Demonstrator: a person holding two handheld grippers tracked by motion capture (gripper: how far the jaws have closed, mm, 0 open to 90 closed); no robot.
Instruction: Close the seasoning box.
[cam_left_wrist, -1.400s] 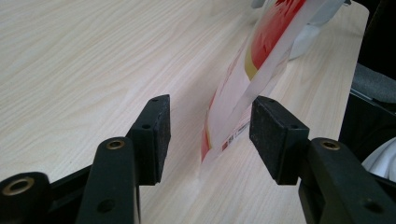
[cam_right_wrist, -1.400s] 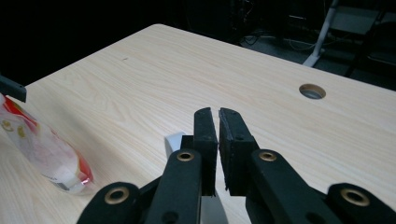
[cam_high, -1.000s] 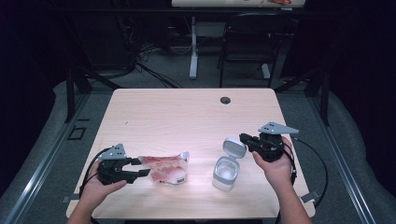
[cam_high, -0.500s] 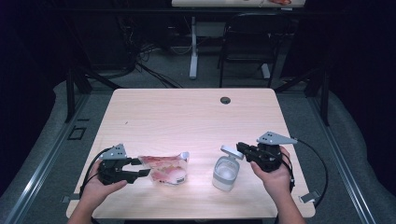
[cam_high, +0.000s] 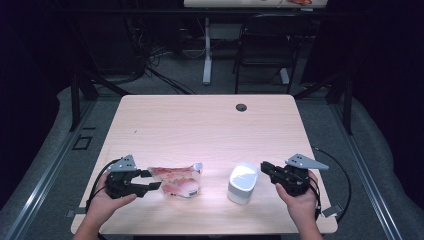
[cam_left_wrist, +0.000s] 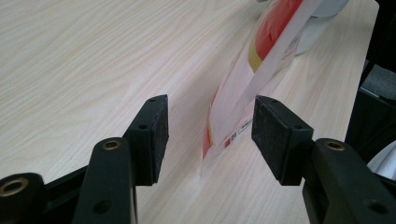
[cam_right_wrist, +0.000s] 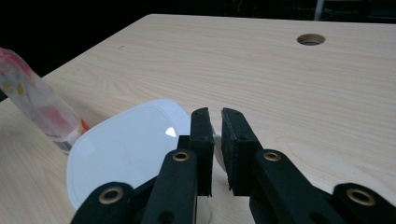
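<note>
On the table (cam_high: 200, 125) lie two things: one red-printed plastic pouch (cam_high: 176, 181) at about seven o'clock and one lidded white container (cam_high: 242, 182) at about five. The left gripper (cam_high: 150, 180) stands wide, the pouch's edge between its pads, untouched. The right gripper (cam_high: 264, 168), just right of the container, stands narrow, holding nothing, having just been opening.
</note>
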